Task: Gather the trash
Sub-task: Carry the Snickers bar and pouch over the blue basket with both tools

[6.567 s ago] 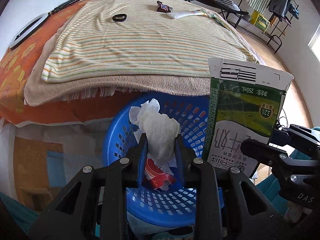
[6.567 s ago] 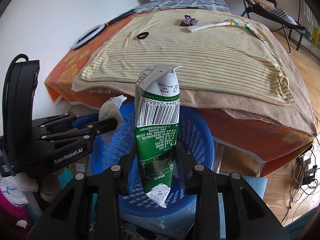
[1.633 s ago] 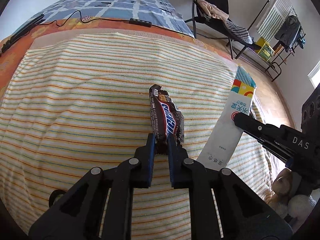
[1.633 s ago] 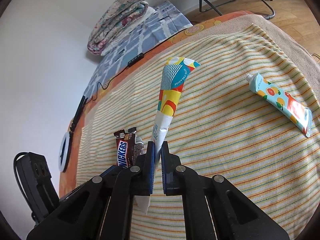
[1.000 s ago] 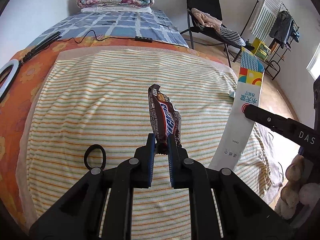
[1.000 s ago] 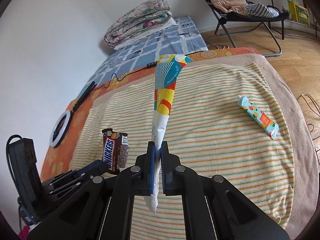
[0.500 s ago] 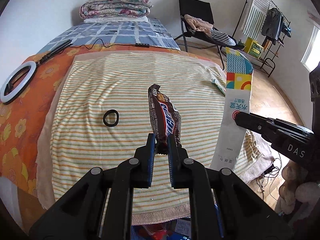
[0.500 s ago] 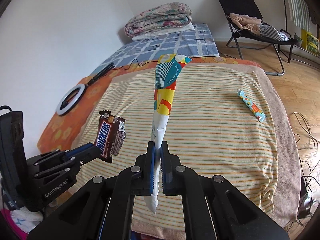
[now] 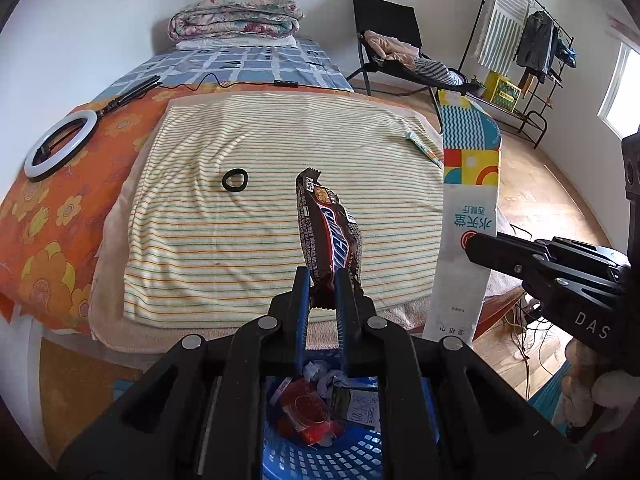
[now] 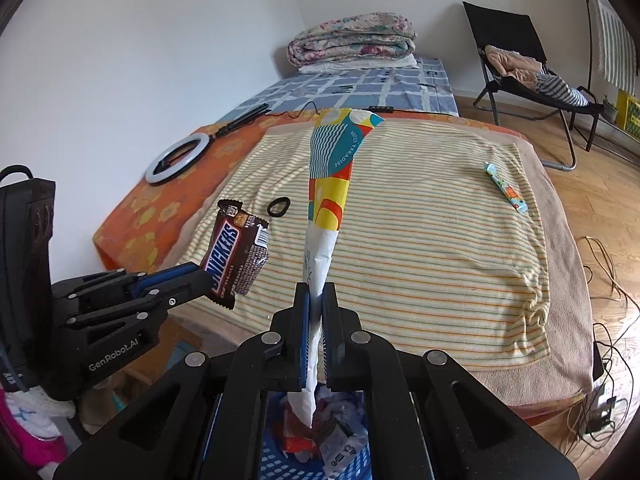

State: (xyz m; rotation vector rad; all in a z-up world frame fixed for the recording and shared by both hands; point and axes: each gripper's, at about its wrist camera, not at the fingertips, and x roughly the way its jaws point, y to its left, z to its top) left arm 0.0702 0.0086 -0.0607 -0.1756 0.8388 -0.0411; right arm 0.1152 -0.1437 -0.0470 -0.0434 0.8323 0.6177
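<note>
My left gripper [image 9: 322, 280] is shut on a brown Snickers wrapper [image 9: 326, 228], which also shows in the right wrist view [image 10: 236, 254]. My right gripper [image 10: 315, 296] is shut on a long flattened colourful packet [image 10: 332, 200], which stands upright at the right of the left wrist view [image 9: 468, 216]. Both are held above a blue basket [image 9: 320, 460] on the floor in front of the bed; it also shows in the right wrist view [image 10: 276, 464], with a red wrapper, tissue and a carton in it.
The striped towel [image 10: 420, 232] on the bed carries a black hair tie [image 9: 235, 180] and a small toothpaste tube [image 10: 506, 192]. A ring light [image 9: 60, 148] lies on the orange sheet. A chair [image 9: 388, 52], a clothes rack and floor cables [image 10: 608, 320] are to the right.
Both grippers have drawn back from the bed with their wrappers. The bed's front edge and the blue basket below have come into view.
</note>
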